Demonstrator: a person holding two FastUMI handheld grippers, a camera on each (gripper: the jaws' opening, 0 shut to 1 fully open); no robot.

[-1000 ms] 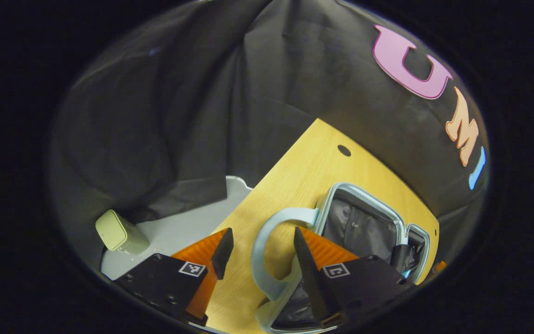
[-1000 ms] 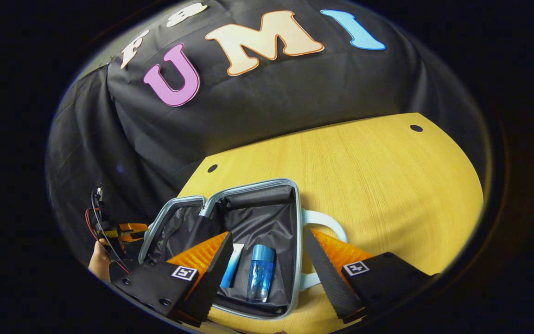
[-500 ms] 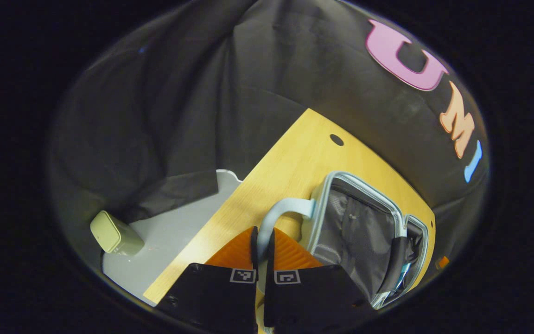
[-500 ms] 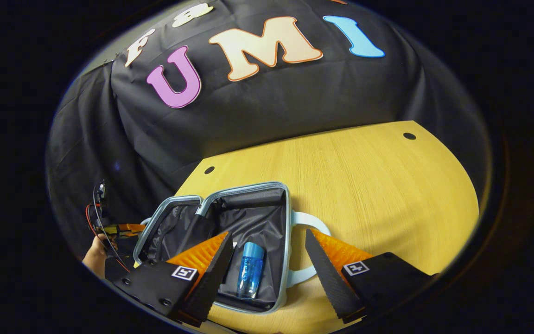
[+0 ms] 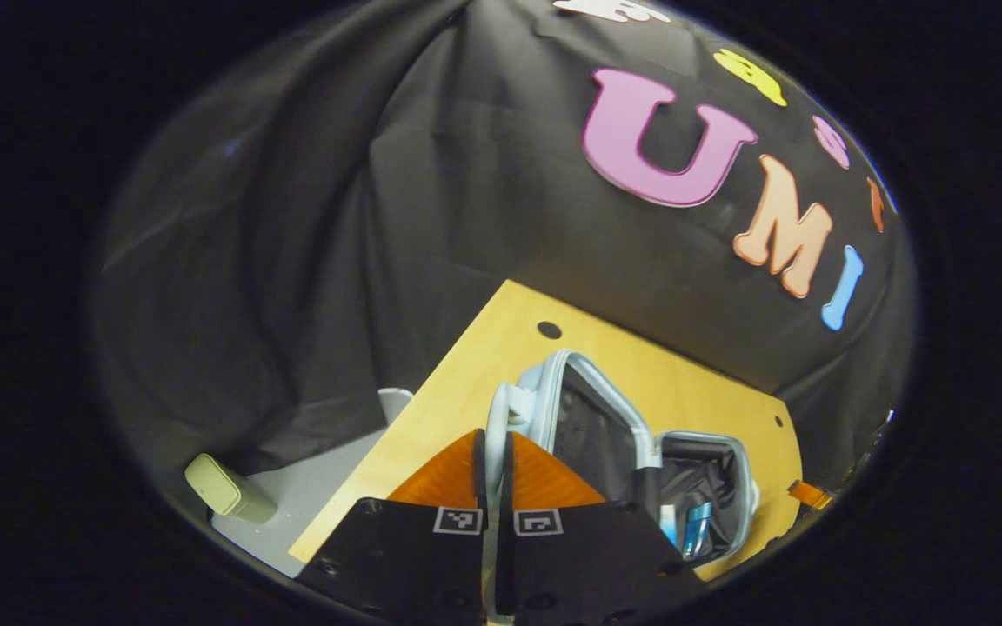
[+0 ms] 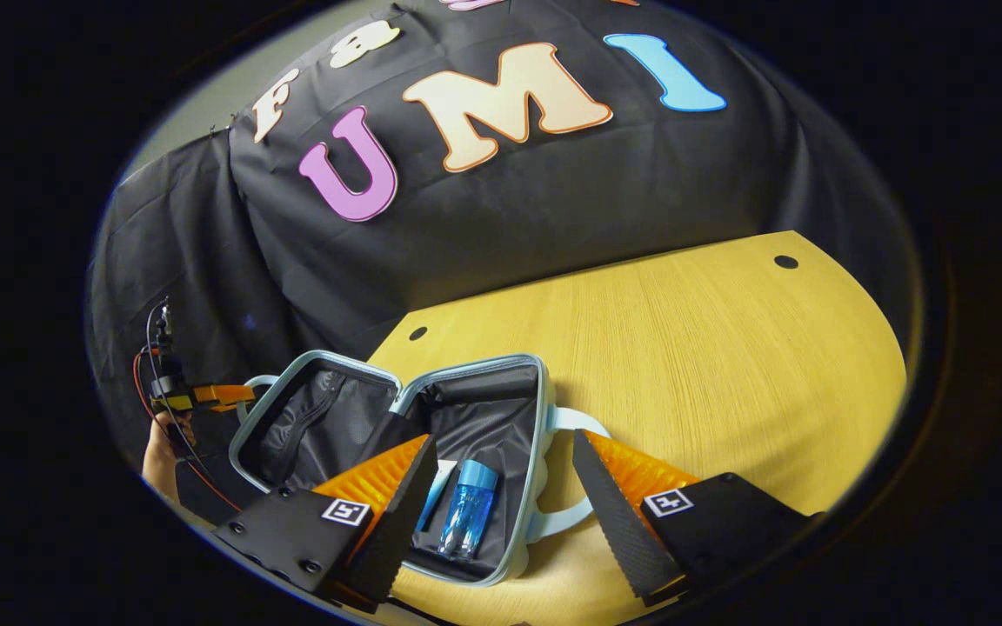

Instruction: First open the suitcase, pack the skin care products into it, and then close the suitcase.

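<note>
Wooden desk (image 6: 692,348) with small dark holes near its edge; the open suitcase (image 6: 484,417) lies directly on it.

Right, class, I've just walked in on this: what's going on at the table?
A person with a gripper in each hand is packing a small suitcase lying on a wooden table. A blue bottle and a tube already lie in one half. The left gripper is shut on the handle of the other half, which is tilted up. The right gripper hangs open over the packed half.
</note>
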